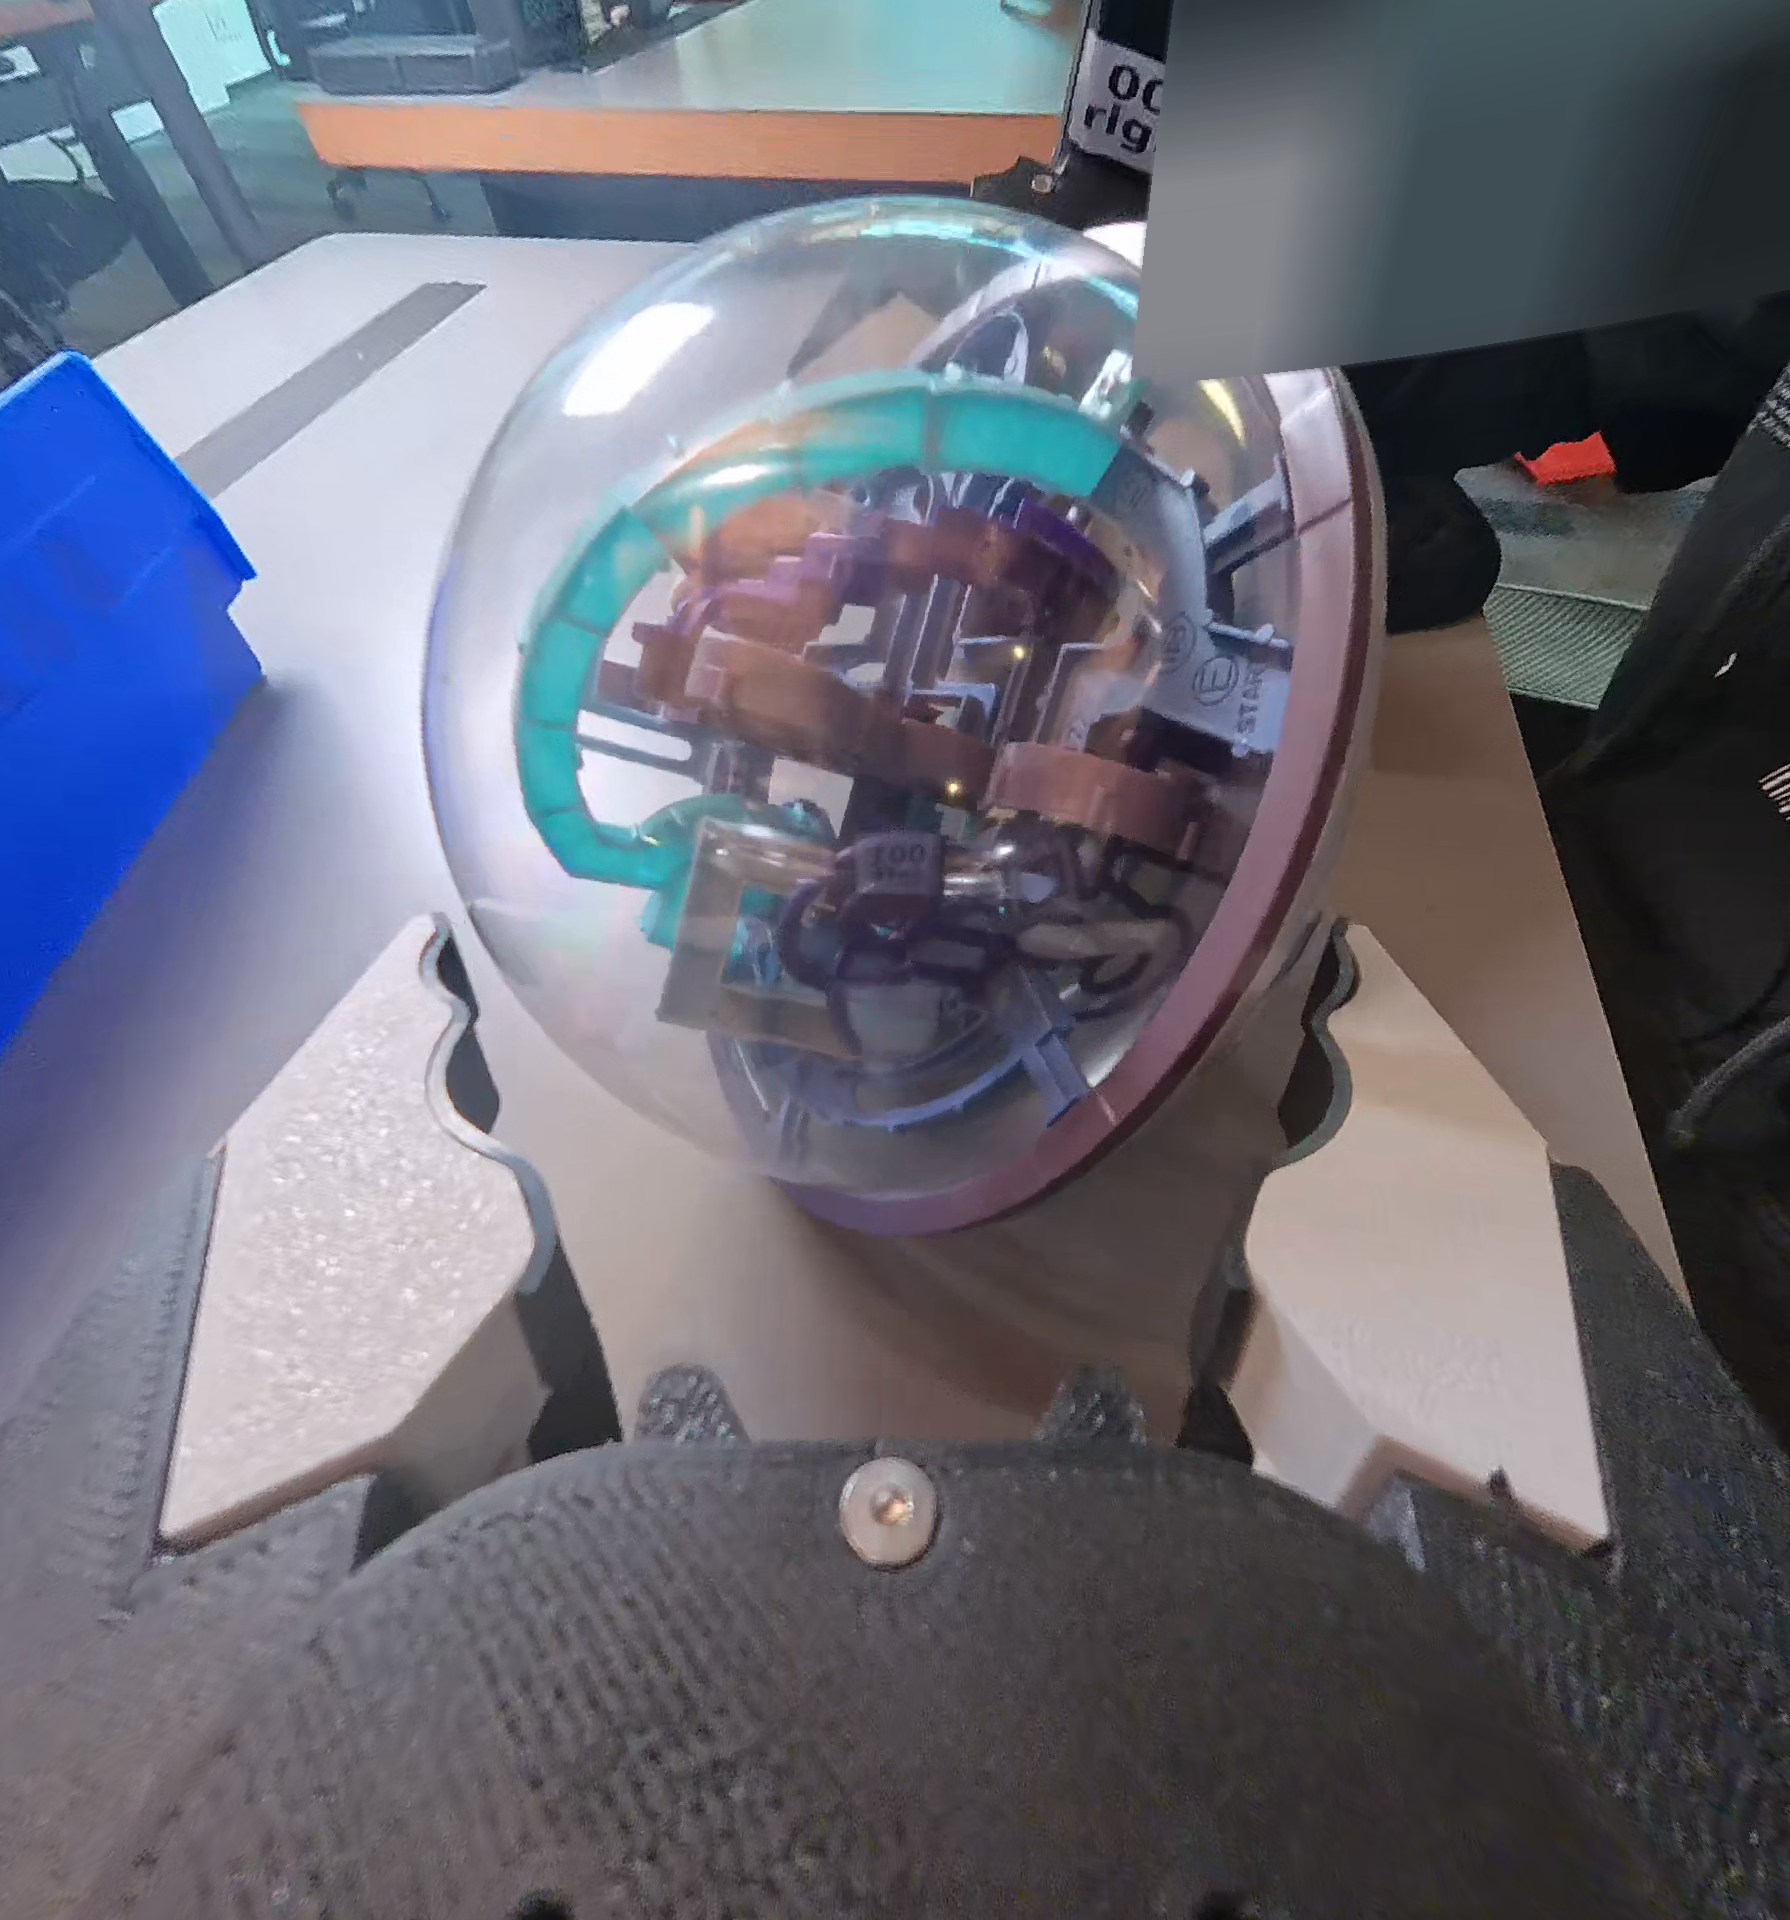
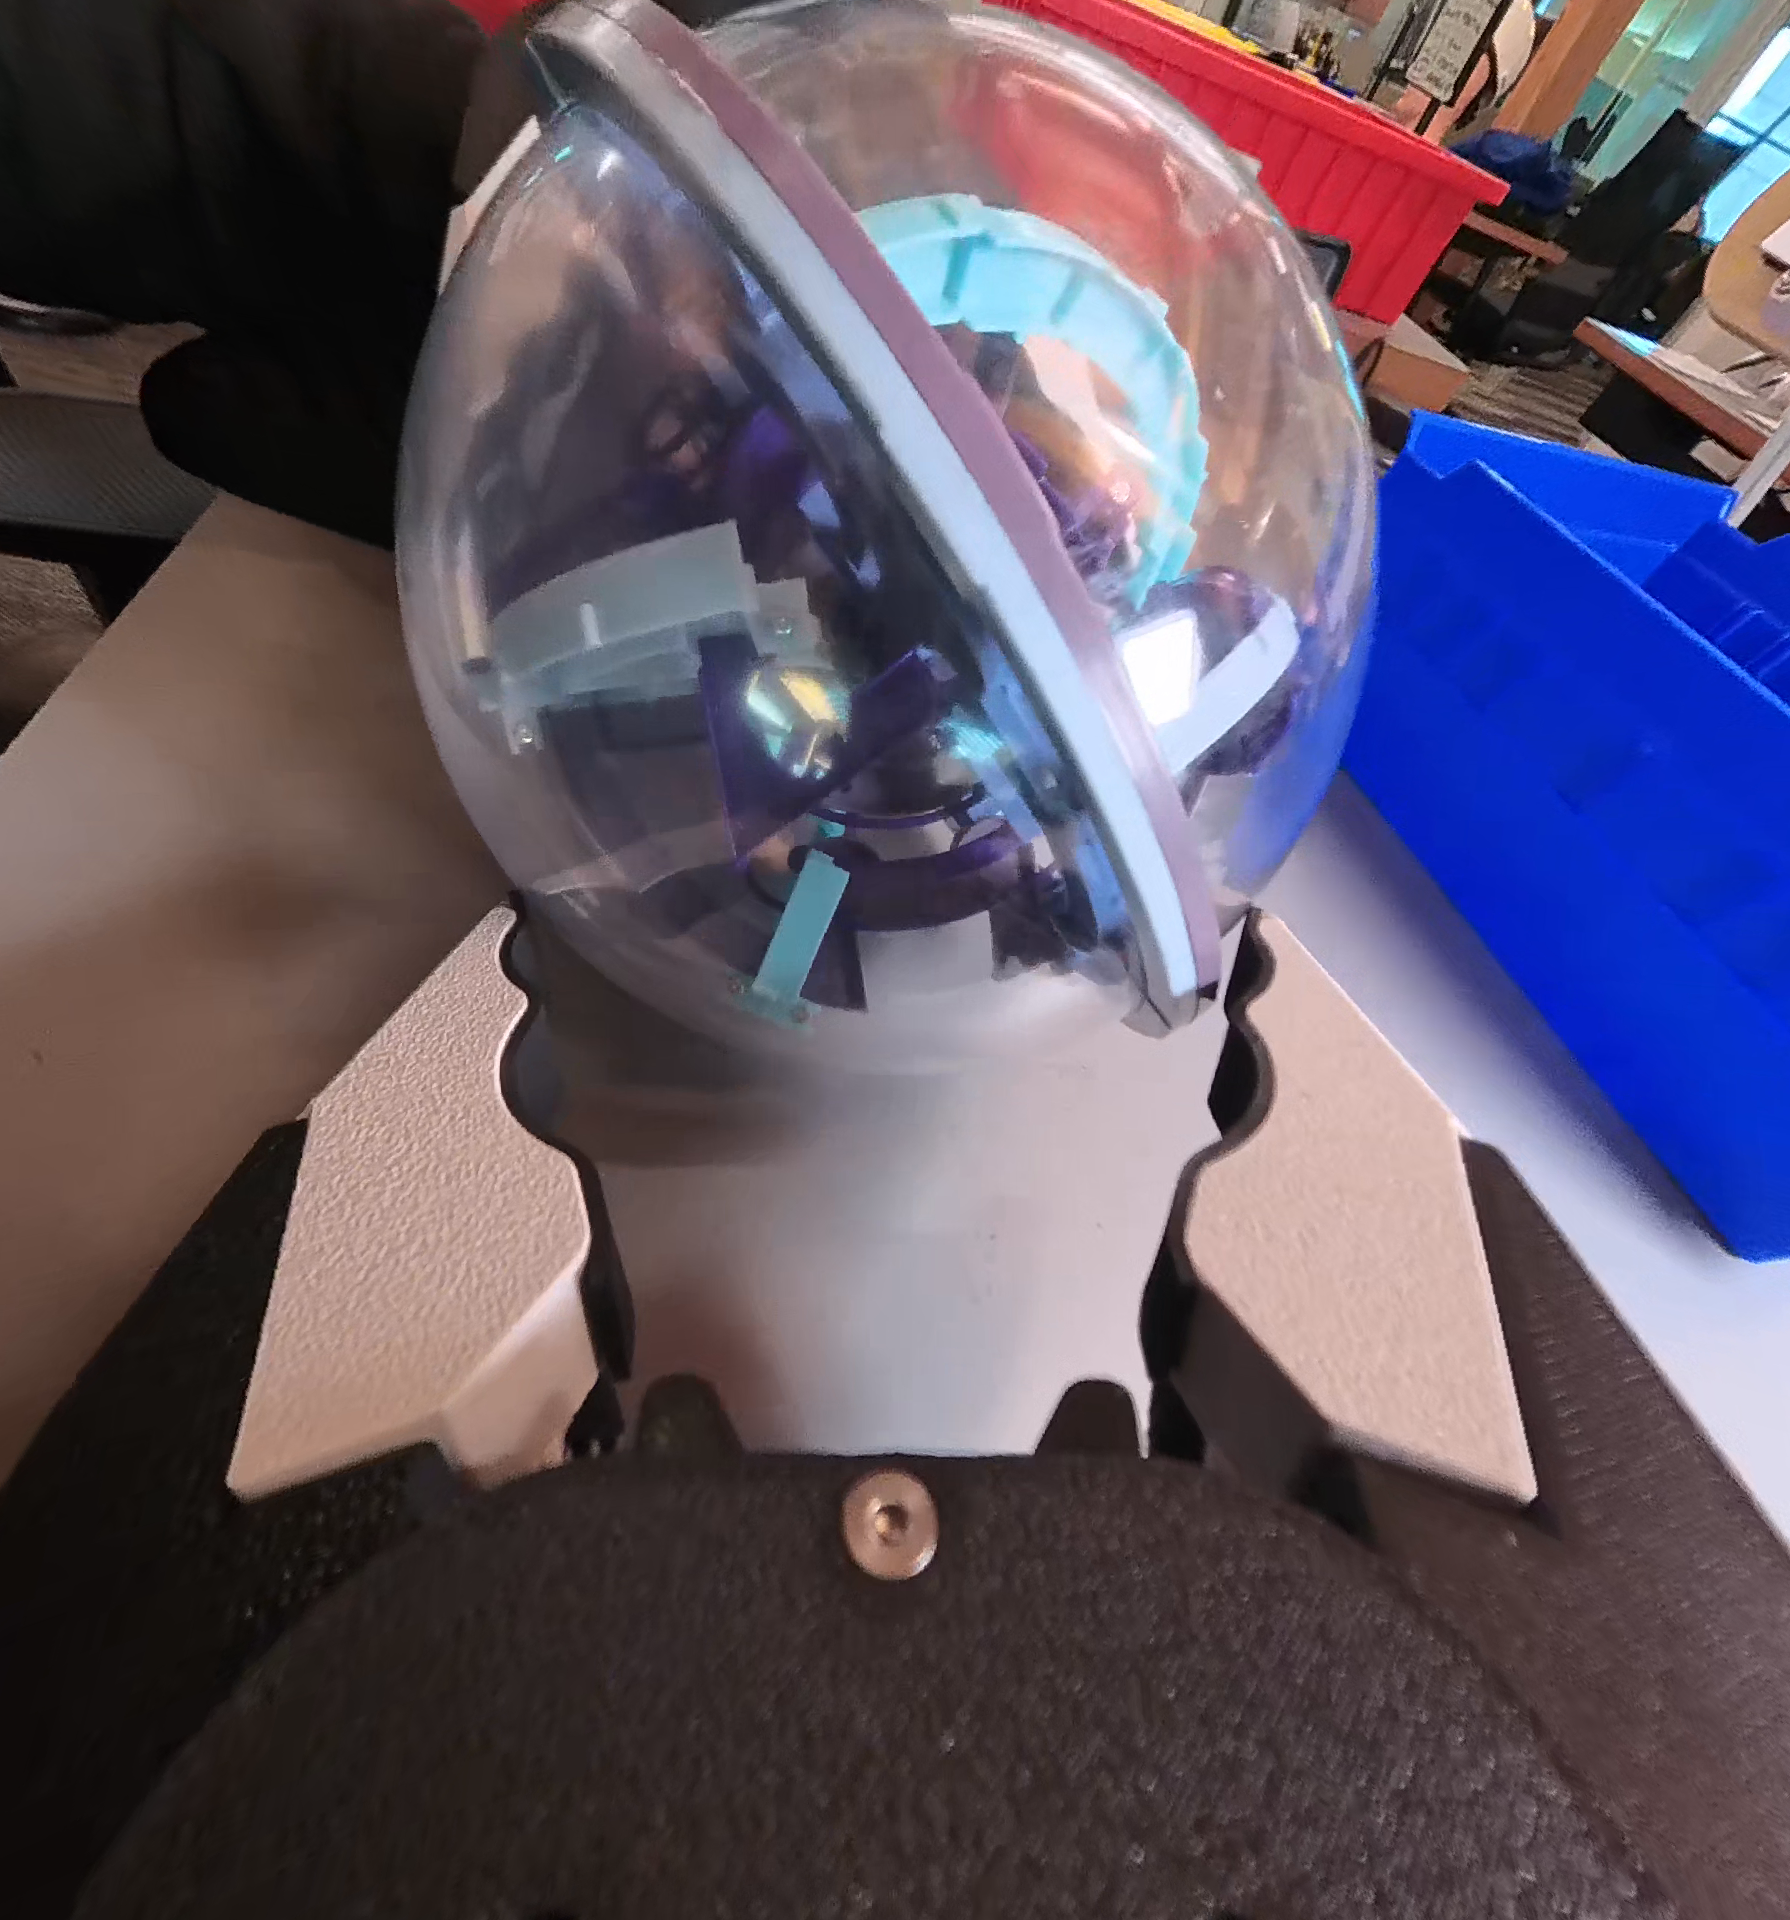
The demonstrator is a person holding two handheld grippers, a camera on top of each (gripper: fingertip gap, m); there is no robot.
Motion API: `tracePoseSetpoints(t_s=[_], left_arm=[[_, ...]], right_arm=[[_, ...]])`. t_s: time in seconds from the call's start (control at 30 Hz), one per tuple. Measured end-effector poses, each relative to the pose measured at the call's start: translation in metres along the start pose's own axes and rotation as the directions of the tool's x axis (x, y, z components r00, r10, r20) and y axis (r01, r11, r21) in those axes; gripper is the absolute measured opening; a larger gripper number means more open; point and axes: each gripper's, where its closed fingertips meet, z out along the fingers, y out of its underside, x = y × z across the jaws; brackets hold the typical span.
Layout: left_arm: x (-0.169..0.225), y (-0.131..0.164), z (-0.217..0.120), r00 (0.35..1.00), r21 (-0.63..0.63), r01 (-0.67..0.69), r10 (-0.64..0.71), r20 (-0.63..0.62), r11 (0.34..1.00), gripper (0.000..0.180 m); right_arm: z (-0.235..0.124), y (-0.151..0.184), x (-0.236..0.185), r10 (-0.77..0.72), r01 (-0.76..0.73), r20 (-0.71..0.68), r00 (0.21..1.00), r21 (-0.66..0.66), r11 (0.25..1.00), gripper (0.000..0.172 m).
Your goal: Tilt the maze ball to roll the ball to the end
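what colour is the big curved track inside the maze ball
Teal; the curved track inside the maze ball shows best in the left wrist view.

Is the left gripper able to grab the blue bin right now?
Probably not. The left gripper has the maze ball filling the space between its fingers, and the blue bin sits off to its left, outside them.

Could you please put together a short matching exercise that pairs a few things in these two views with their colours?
Things:
1. storage bin
2. curved track inside the maze ball
3. band round the maze ball's middle
4. desk edge in the background

Colours:
A. orange
B. teal
C. blue
D. dull purple

Pairs: 1-C, 2-B, 3-D, 4-A
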Motion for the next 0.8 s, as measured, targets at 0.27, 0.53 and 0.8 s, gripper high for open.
tracePoseSetpoints(t_s=[0.27,0.53,0.8], left_arm=[[-0.003,-0.029,-0.003,0.995,0.074,-0.078,0.073,0.074,0.994,0.153],[-0.013,-0.029,0.000,0.995,0.081,-0.046,0.038,0.096,0.996,0.149],[-0.012,-0.022,-0.008,0.996,0.094,-0.041,0.033,0.088,0.995,0.149]], right_arm=[[0.001,0.001,0.006,0.094,-0.093,0.033,0.995,-0.005,0.996,0.121],[0.003,0.003,0.009,0.132,-0.131,0.033,0.991,-0.018,0.991,0.121],[0.006,-0.004,0.008,0.112,-0.113,0.027,0.993,0.012,0.994,0.119]])
